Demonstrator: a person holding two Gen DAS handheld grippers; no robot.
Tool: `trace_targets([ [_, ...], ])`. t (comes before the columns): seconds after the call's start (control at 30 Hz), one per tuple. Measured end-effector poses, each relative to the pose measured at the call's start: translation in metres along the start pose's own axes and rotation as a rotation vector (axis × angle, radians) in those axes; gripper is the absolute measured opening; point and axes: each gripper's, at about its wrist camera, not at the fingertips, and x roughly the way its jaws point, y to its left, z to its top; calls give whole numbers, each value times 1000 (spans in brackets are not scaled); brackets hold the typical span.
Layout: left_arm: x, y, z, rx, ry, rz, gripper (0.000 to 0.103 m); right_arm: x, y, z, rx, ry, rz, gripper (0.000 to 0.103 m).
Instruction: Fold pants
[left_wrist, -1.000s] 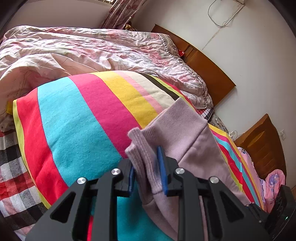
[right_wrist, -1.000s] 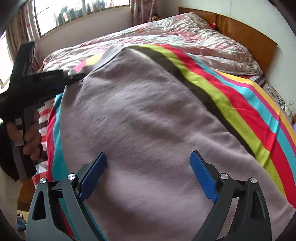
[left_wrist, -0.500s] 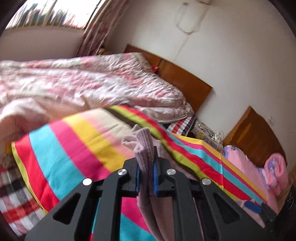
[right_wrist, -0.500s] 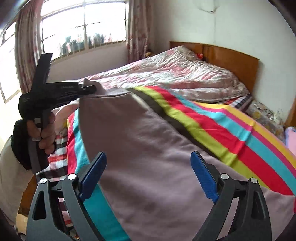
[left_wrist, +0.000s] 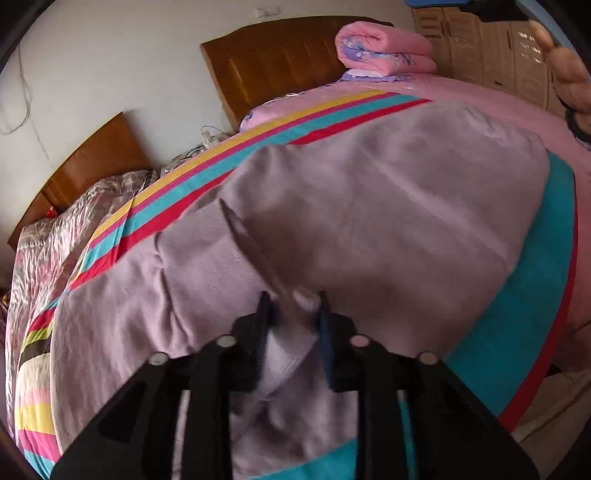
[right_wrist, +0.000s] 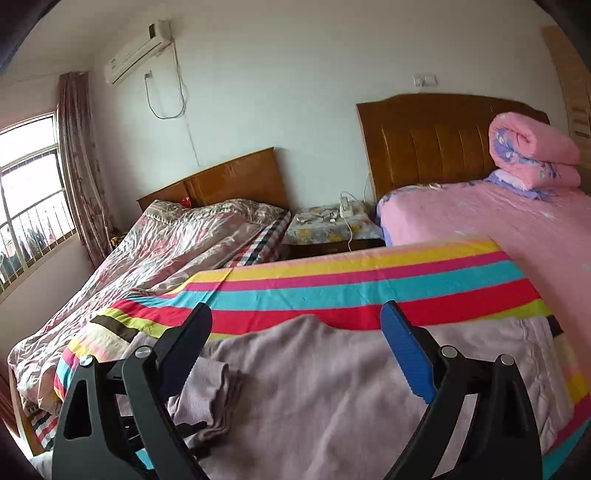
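Lilac pants flat on striped blanket, hem between opening left gripper, right gripper wide apart, empty.

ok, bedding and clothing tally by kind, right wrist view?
Pants: 1
Striped blanket: 1
Rolled pink quilt: 1
Crumpled floral duvet: 1
Total: 4

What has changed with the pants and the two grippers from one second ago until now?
The left gripper carried the edge of the pants across, laying that part over the rest on the striped blanket. It gripped the edge tightly half a second ago; now its jaws are opening, with fabric between them. The right gripper stayed open and empty above the pants.
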Motion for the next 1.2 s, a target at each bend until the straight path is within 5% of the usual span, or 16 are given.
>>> trace_targets([
  [0.1, -36, 7, 0, -23, -99, -120, 60, 8, -9, -23, 18, 88, 40, 90],
  [0.17, -60, 34, -5, -103, -152, -60, 67, 17, -7, -46, 43, 180, 113, 90],
  [0.3, -96, 122, -45, -433, -174, 115, 82, 59, 15, -86, 147, 400, 318, 90],
  [0.4, -105, 180, -95, -654, -104, 285, 82, 86, 48, -113, 122, 533, 411, 87],
  [0.5, -104, 202, -130, -733, -37, 355, 82, 105, 78, -135, 45, 644, 432, 84],
  [0.67, -102, 199, -157, -780, -31, 322, 83, 121, 105, -132, 15, 655, 445, 79],
  [0.8, -97, 198, -159, -778, -70, 286, 85, 138, 105, -126, 43, 653, 429, 53],
  [0.83, -98, 192, -162, -767, -71, 286, 85, 138, 104, -124, 36, 646, 412, 30],
  [0.93, -101, 190, -163, -755, -78, 299, 86, 129, 94, -117, 39, 593, 399, 16],
  [1.07, -115, 190, -167, -743, -81, 283, 86, 112, 105, -97, 0, 506, 382, 14],
  [1.2, -116, 165, -154, -565, -23, 211, 88, 100, 119, -74, -49, 433, 390, 14],
])
